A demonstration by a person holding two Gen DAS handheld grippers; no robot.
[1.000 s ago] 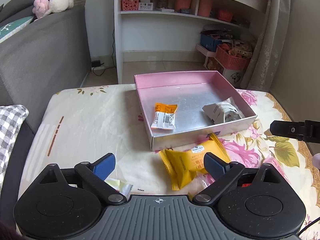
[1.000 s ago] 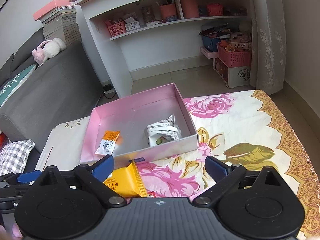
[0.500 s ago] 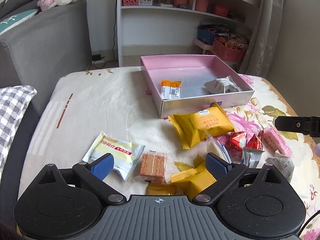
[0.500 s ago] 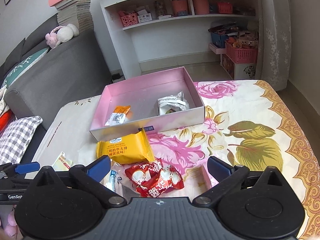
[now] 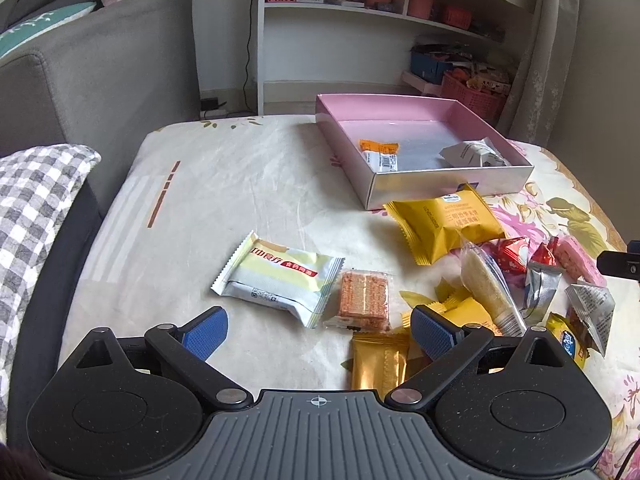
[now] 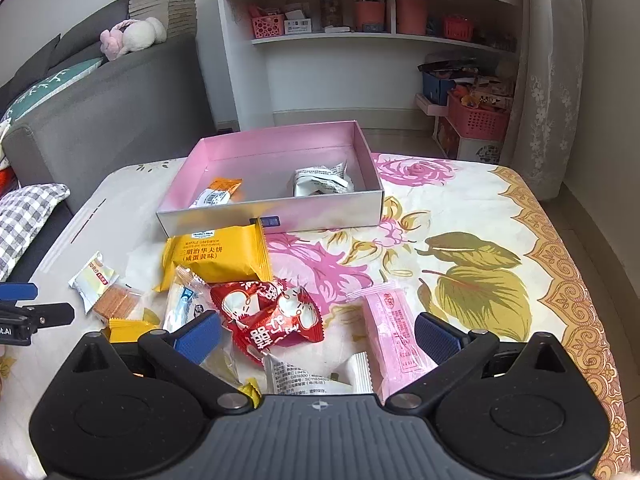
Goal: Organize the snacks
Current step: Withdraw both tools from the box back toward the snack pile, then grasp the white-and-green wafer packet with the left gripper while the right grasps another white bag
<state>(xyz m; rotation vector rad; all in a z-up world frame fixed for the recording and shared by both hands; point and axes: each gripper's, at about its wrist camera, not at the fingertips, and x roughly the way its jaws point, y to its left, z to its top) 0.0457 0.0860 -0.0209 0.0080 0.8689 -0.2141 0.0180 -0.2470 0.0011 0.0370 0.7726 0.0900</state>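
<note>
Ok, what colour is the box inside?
Pink walls, silvery floor; the box shows best from the right wrist.

Straight beyond the claw a white shelf unit (image 6: 360, 40) stands against the pale wall; a grey sofa (image 6: 100, 112) with a plush toy (image 6: 132, 38) lies far left, a lace curtain (image 6: 556, 80) far right, daylight soft

Snacks and a box on a flowered tablecloth

The cloth-covered table (image 6: 460, 216) carries a pink box (image 6: 272, 216) near its far edge; a yellow packet (image 6: 218, 256), red packets (image 6: 272, 312) and a pink packet (image 6: 390, 336) lie loose toward the near edge.
</note>
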